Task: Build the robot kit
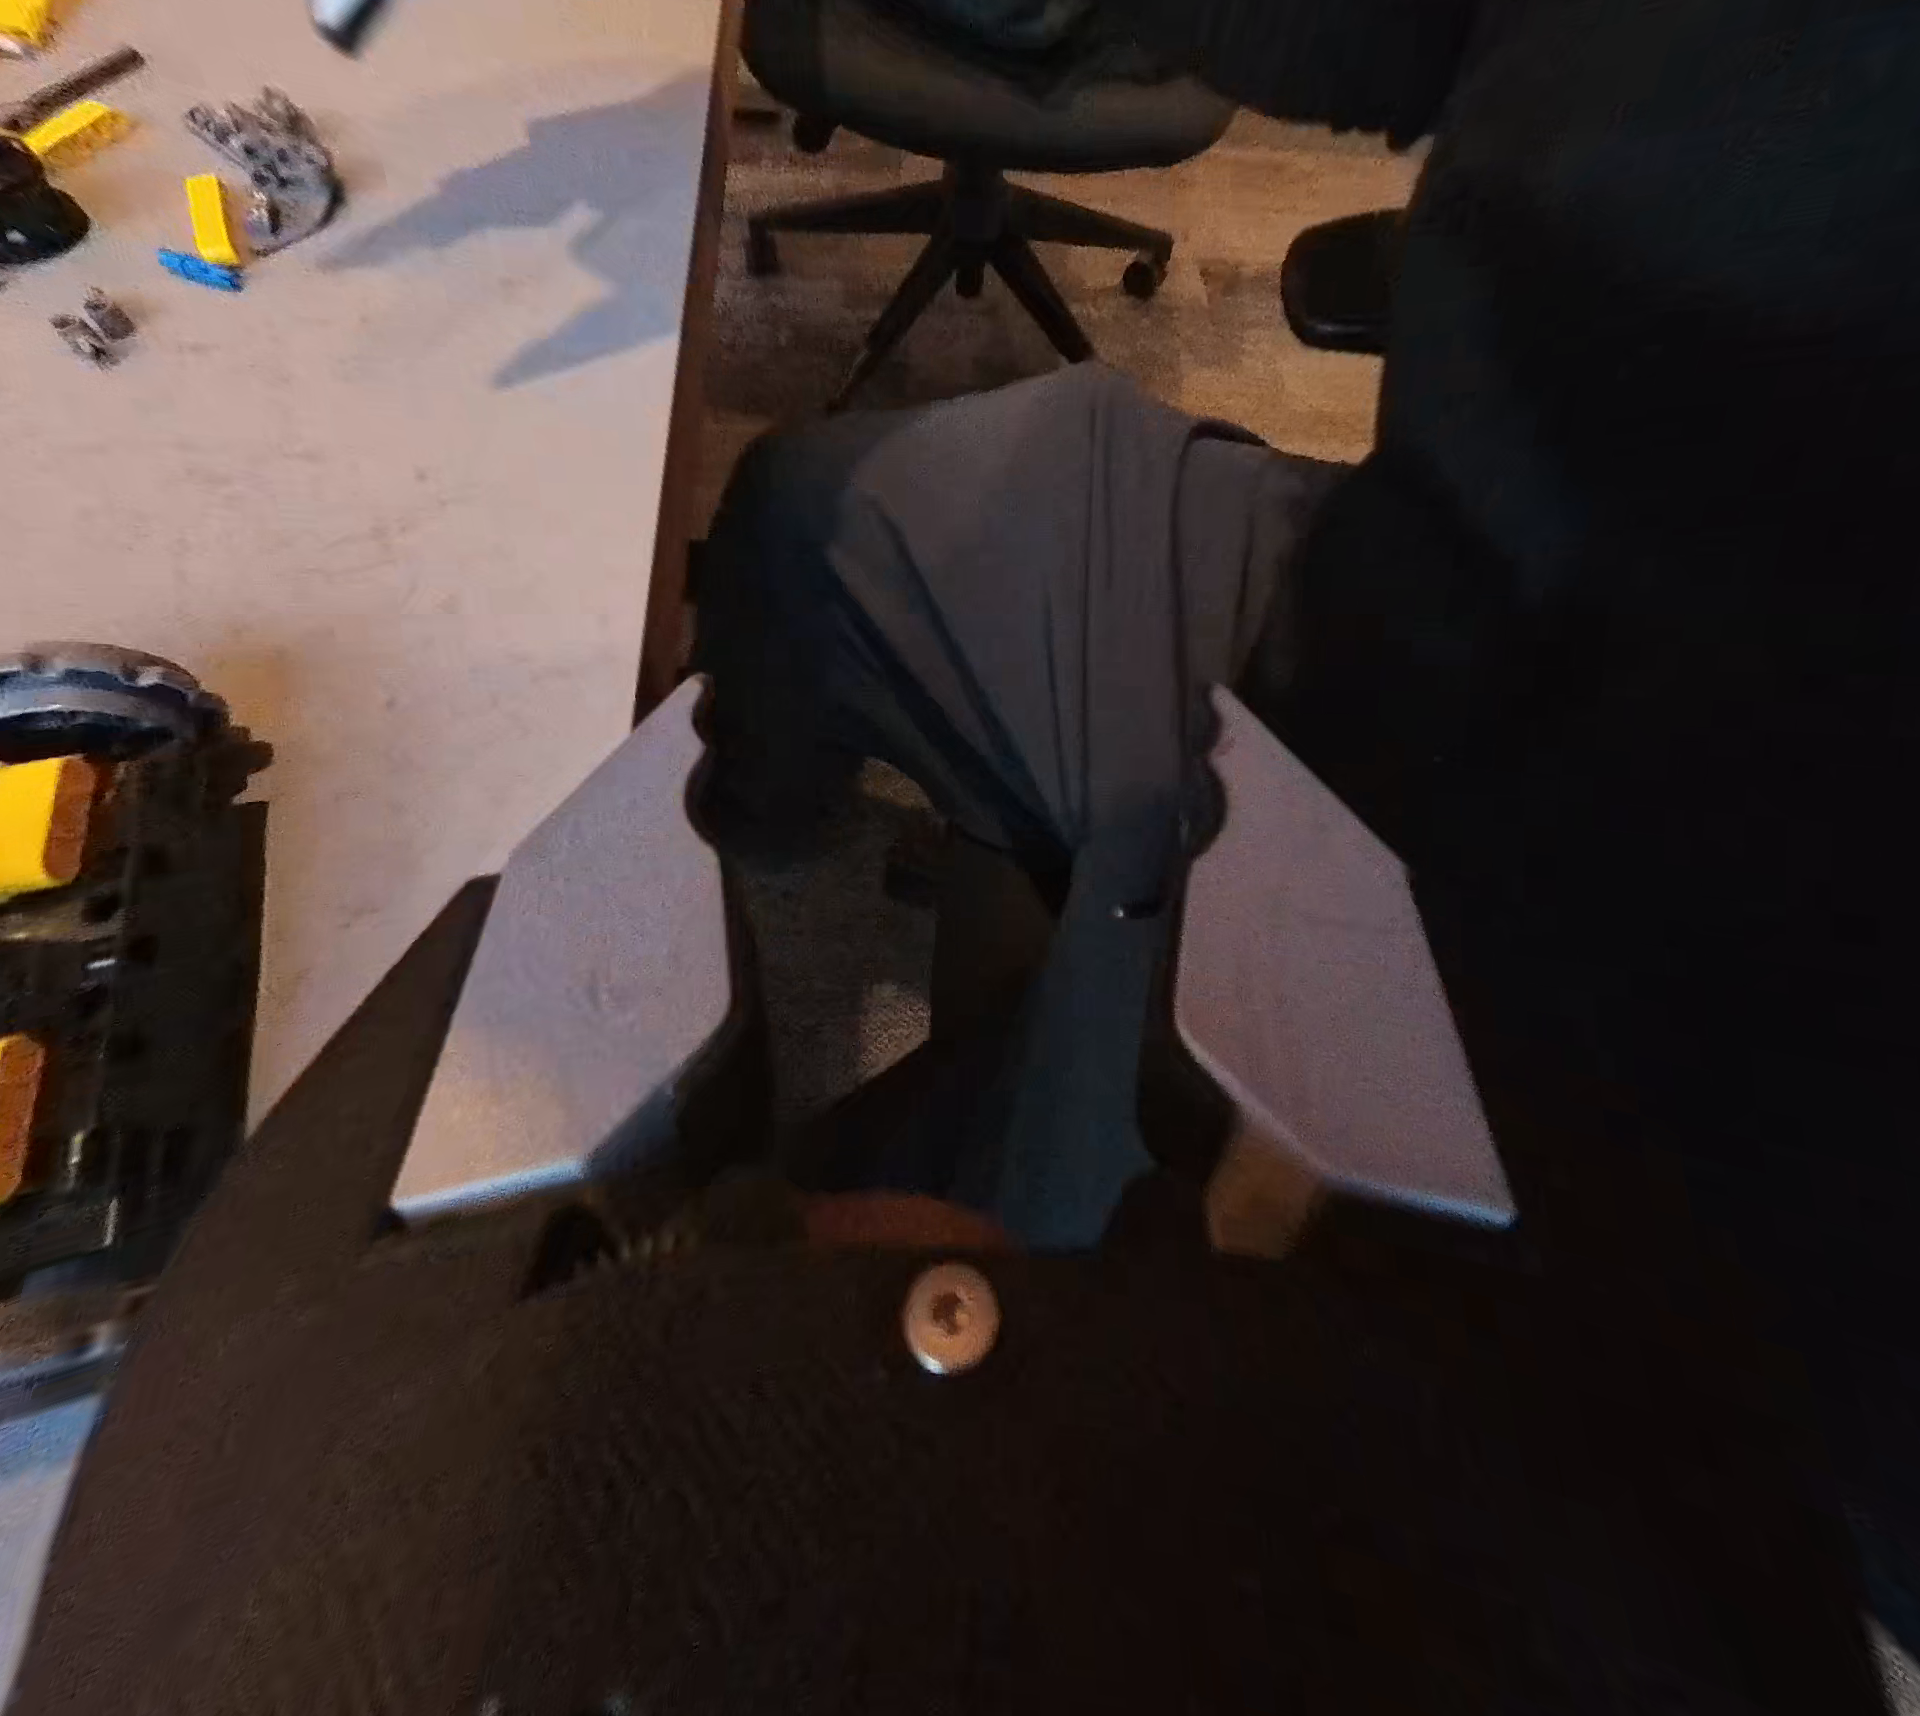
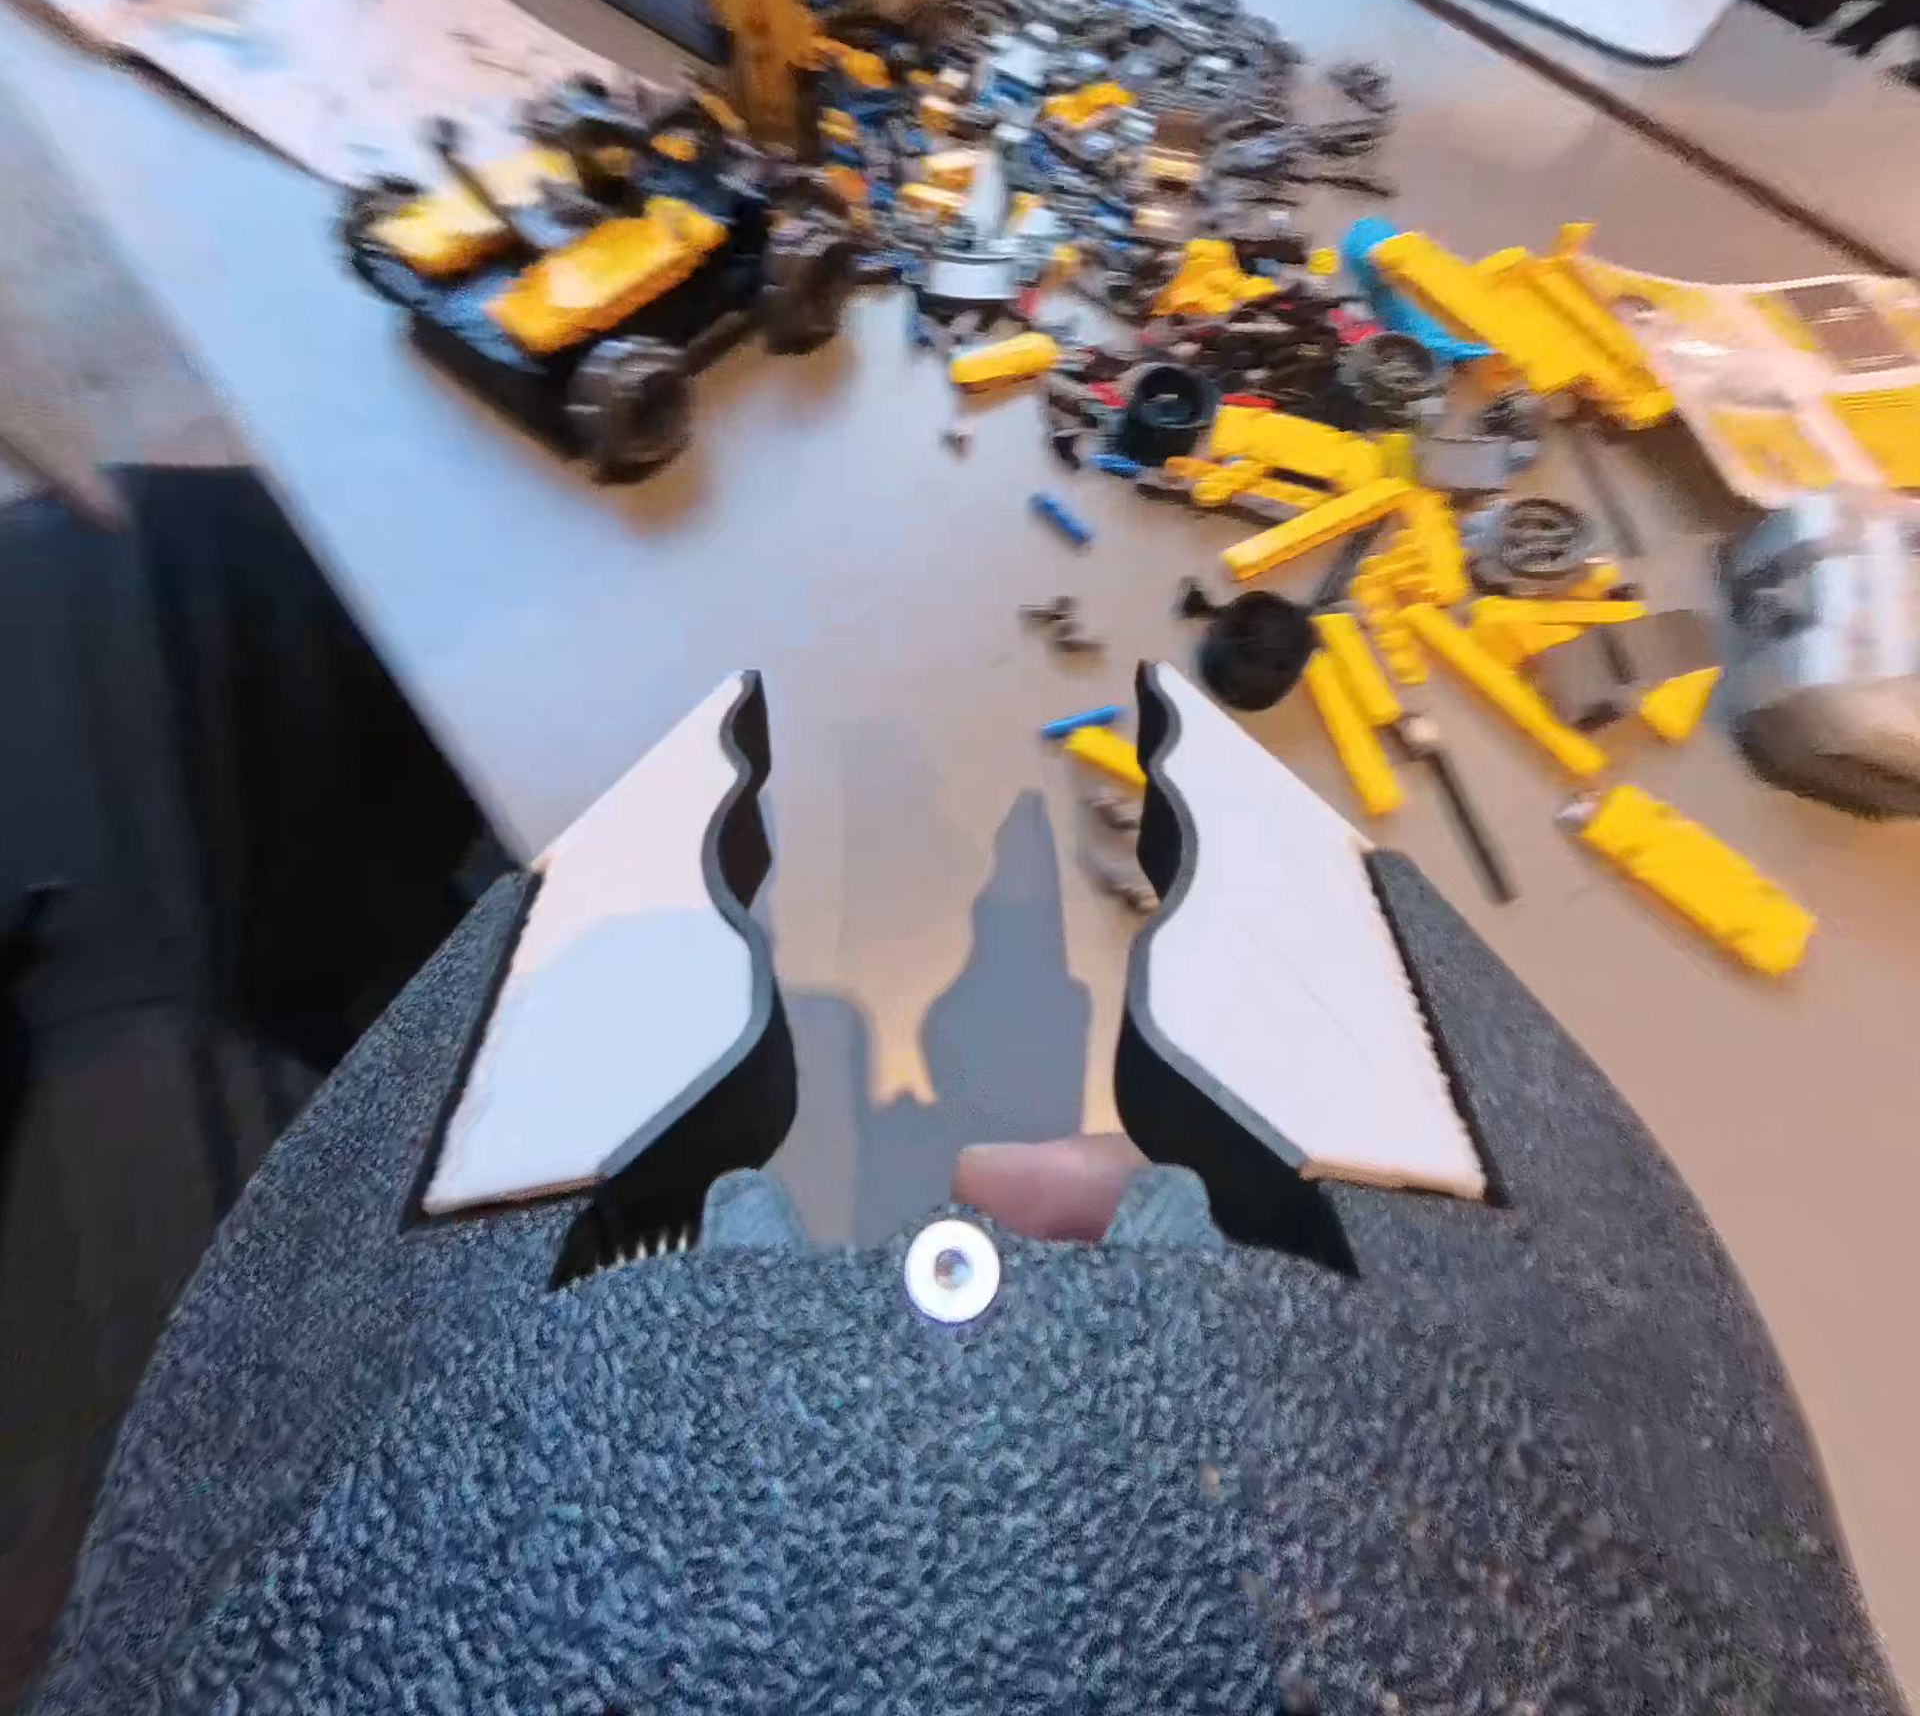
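The left gripper [image 1: 956,731] hangs past the desk [image 1: 416,523] edge over a grey-draped chair [image 1: 1049,586], its fingers spread wide and holding nothing. The right gripper [image 2: 951,721] hovers above the desk near its edge, fingers likewise apart and empty, nearest a small blue pin [image 2: 1081,719] and yellow beams [image 2: 1351,721]. A half-built yellow vehicle [image 2: 561,284] sits farther in, beside a loose heap of parts [image 2: 1122,108], with much unassembled.

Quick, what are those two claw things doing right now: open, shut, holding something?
Left gripper: open, holding nothing.
Right gripper: open, holding nothing.
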